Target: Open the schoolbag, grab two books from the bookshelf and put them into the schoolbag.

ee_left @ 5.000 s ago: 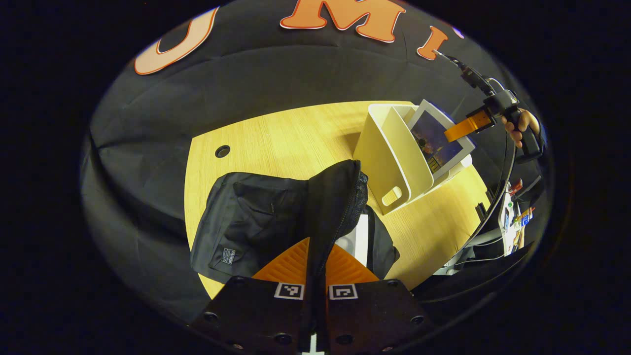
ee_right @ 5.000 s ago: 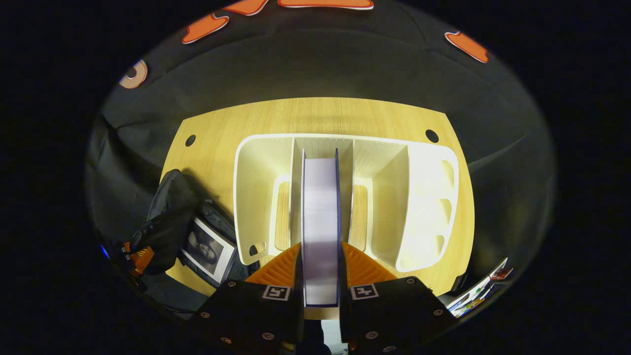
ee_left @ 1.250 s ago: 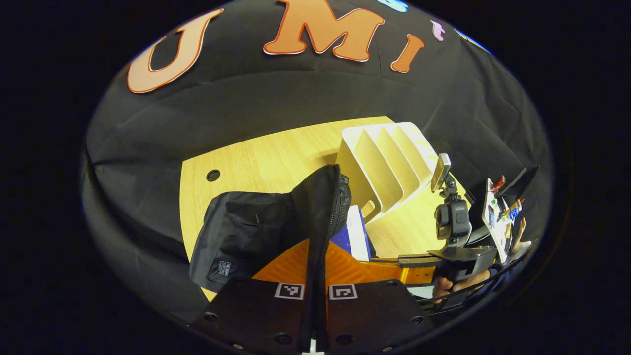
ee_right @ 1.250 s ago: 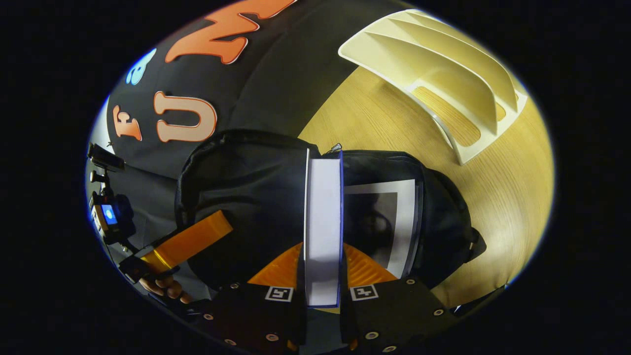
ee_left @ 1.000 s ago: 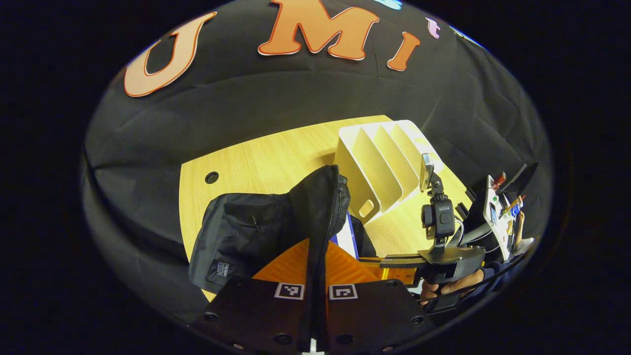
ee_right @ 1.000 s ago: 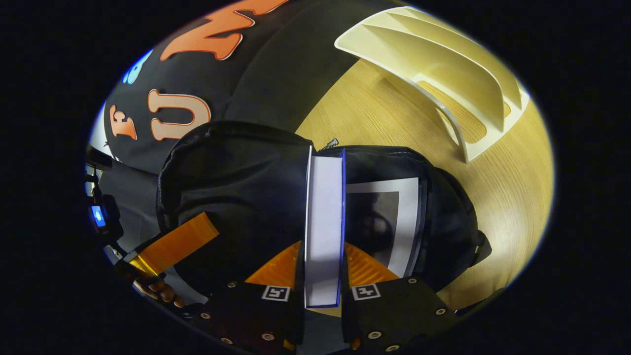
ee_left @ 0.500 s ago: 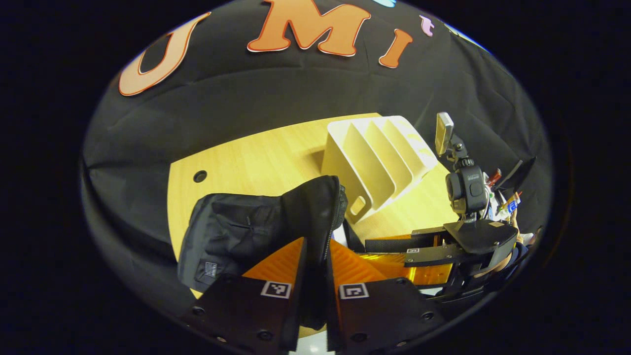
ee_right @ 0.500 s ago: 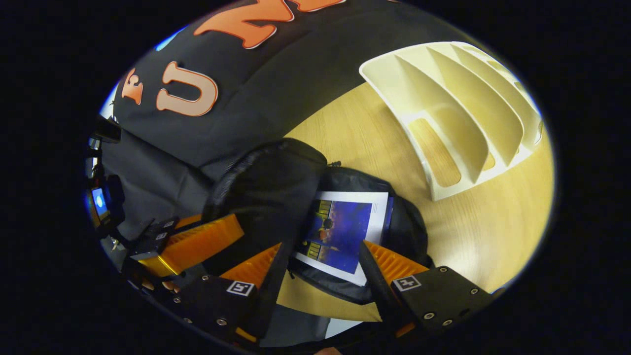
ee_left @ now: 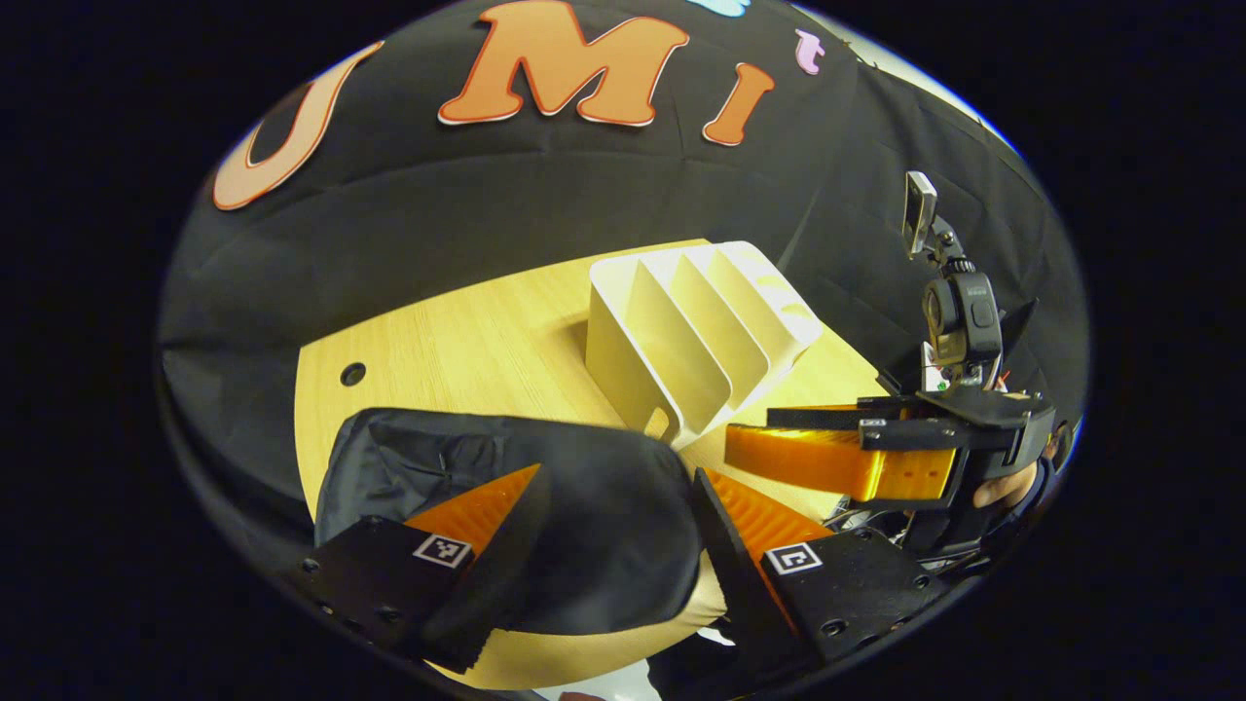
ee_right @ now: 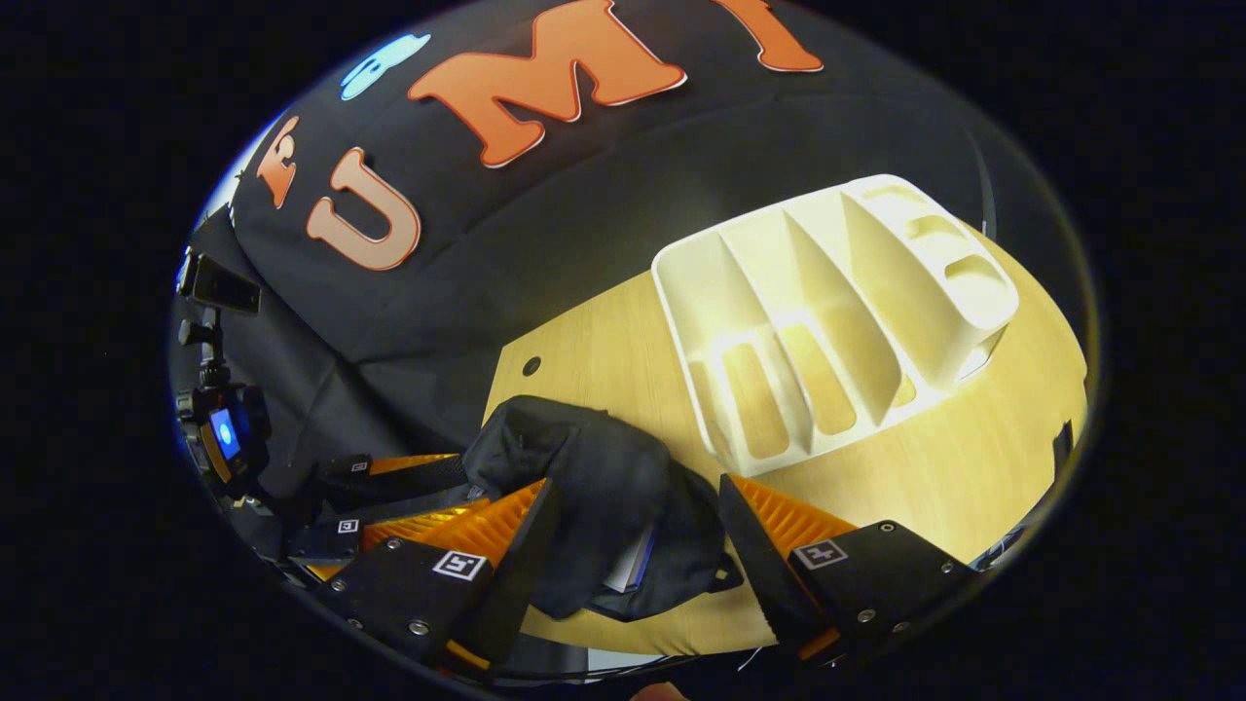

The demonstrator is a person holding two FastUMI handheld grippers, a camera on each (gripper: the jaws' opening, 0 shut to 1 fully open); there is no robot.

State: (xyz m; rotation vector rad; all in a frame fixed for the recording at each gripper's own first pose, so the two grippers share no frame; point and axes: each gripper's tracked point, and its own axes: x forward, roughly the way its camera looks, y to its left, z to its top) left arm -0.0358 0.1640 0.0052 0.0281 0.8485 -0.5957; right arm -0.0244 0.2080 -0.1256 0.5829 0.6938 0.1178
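Black schoolbag [ee_left: 545,497] lies slumped flat on the counter [ee_left: 467,331] near its front edge, toward the left corner side; flap draped over the opening. In the right gripper view the schoolbag [ee_right: 604,487] shows a sliver of a book [ee_right: 631,570] edge poking from the mouth; second book can't be made out. Left gripper [ee_left: 613,545] hangs over the bag, jaws spread wide, nothing between them but bag cloth below; can't tell if it touches. Right gripper [ee_right: 633,545] likewise jaws wide apart, empty, above the bag's near end. In the left gripper view the right gripper [ee_left: 837,458] sits off to the right, a hand [ee_left: 1003,487] behind it. White bookshelf [ee_left: 696,336] stands behind the bag toward the counter's back right, slots bare; bookshelf [ee_right: 827,321] just beside the bag, not touching.
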